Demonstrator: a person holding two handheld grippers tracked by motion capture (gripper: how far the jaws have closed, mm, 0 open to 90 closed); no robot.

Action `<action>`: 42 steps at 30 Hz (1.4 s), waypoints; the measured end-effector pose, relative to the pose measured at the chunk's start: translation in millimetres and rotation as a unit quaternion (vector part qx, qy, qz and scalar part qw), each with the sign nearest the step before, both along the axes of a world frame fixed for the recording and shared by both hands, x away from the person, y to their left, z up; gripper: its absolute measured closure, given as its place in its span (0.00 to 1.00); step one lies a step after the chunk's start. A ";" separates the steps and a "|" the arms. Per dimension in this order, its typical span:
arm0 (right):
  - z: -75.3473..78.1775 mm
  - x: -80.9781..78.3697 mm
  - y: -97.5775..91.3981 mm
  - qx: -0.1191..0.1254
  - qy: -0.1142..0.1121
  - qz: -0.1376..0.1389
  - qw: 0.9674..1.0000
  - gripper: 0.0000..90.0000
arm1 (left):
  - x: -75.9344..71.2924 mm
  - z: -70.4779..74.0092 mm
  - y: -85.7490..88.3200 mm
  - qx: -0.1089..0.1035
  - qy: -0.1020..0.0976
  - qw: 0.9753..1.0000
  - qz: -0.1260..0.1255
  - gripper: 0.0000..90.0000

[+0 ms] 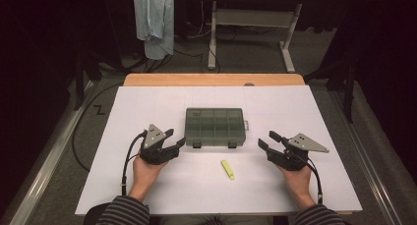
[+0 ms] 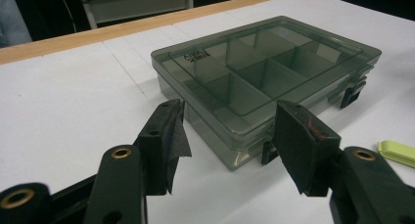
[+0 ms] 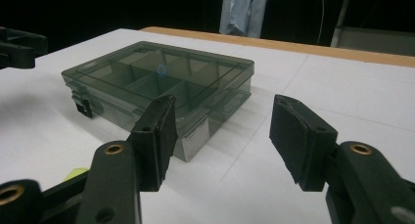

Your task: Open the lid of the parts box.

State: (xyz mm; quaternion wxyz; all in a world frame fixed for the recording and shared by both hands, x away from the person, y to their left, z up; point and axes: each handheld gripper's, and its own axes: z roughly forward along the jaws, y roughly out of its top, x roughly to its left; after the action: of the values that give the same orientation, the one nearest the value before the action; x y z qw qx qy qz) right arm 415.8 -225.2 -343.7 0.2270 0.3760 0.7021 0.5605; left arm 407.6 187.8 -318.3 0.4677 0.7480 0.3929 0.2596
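The closed compartment box (image 1: 215,127) sits on a white-covered table (image 1: 147,185) in a dark room, both tools wide open, empty.

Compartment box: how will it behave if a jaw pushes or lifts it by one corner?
The compartment box looks like rigid, smooth plastic, flat and low, so it would probably slide on the white table rather than tip. Its compartments look empty through the lid, so it is likely light. The two front latches look shut, so the lid should stay on.
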 end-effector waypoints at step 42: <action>18.7 27.6 18.9 -0.087 0.136 0.053 0.985 0.74 | 14.7 8.7 -7.4 0.066 0.089 0.994 0.005 0.54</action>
State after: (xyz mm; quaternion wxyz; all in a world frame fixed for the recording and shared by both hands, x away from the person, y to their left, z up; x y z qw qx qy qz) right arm 443.4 -206.2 -325.0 0.1310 0.3901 0.7912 0.4524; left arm 422.3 180.4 -309.6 0.3793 0.7953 0.4185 0.2201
